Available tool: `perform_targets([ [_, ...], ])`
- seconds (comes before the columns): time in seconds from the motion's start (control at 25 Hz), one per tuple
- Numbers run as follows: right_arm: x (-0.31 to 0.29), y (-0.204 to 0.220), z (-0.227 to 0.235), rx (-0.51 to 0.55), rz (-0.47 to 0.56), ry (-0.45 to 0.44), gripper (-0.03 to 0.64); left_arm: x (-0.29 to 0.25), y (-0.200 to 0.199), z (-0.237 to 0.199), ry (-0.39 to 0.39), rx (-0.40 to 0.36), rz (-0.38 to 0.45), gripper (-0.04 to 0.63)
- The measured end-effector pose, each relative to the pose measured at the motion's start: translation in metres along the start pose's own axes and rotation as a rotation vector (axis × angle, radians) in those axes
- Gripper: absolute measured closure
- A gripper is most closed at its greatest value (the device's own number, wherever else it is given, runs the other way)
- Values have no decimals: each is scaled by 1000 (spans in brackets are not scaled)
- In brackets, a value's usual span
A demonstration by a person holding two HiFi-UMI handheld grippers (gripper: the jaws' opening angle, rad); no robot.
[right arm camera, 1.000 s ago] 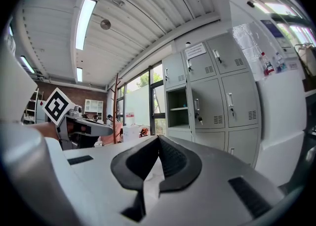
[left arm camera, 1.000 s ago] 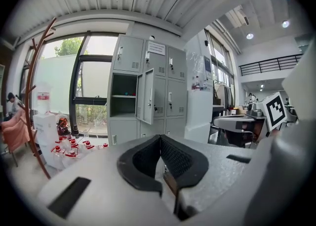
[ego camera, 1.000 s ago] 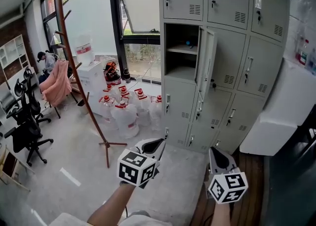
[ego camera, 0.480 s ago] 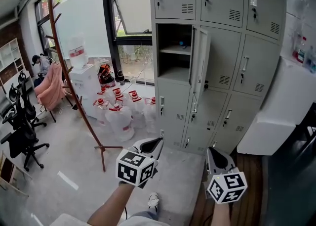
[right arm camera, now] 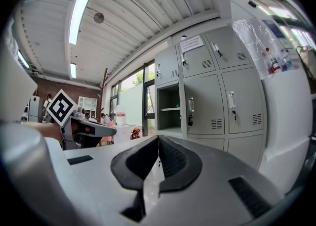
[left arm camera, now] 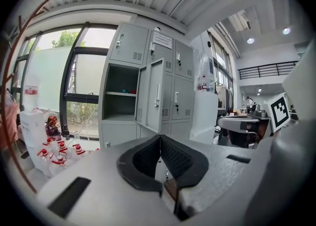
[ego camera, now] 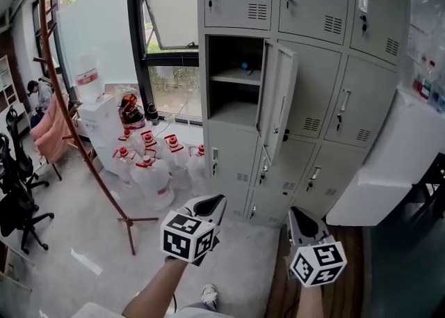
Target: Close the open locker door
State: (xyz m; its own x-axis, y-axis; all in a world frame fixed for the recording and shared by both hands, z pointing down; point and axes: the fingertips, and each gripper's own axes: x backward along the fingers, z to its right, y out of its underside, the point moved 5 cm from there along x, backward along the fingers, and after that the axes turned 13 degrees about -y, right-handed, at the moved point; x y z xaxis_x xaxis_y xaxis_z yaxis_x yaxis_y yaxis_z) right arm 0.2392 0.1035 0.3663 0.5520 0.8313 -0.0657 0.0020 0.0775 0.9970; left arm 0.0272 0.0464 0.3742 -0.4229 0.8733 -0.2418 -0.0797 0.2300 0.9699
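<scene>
The grey locker bank fills the far side of the head view. Its open door (ego camera: 278, 97) stands out from the empty, shelved compartment (ego camera: 233, 80) in the left column, hinged on its right. The left gripper view shows the door (left arm camera: 157, 100) and the compartment (left arm camera: 118, 94) ahead. My left gripper (ego camera: 219, 202) is shut with nothing in it and is well short of the lockers. My right gripper (ego camera: 295, 211) is shut and empty too, low and to the right of the door. The right gripper view shows the compartment (right arm camera: 169, 109) from the side.
Several water bottles with red caps (ego camera: 149, 170) stand on the floor left of the lockers, by the window. A wooden coat stand (ego camera: 90, 163) leans at the left, with office chairs (ego camera: 17, 191) beyond it. A white cabinet (ego camera: 389, 170) juts out at the right.
Both grippers have moved forward towards the lockers, which now look nearer and sit further left in the head view. The door stands open as before. Both jaws stay shut.
</scene>
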Motion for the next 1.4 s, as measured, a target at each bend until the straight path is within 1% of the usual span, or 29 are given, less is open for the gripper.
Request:
perform_targets([
  [0.24,-50,-10,23,7,-2,34,611,-53,-16,-30,42,-1,0,588],
  [0.48,-87,-21,42,7,10,81,612,-96,-28,-55,90,2,-1,588],
  [0.76,-118,-33,54,16,9,121,611,-126,-39,-76,142,-9,4,588],
  [0.92,-125,-38,60,21,9,141,611,-139,-39,-80,161,8,-2,588],
  [1.04,-130,-40,66,9,15,137,611,-146,-37,-81,167,22,-8,588],
  [1.2,-137,-45,77,27,13,116,611,-157,-38,-76,168,24,-10,588],
  [1.4,-148,-50,95,45,29,71,611,-168,-42,-74,128,14,-11,588],
])
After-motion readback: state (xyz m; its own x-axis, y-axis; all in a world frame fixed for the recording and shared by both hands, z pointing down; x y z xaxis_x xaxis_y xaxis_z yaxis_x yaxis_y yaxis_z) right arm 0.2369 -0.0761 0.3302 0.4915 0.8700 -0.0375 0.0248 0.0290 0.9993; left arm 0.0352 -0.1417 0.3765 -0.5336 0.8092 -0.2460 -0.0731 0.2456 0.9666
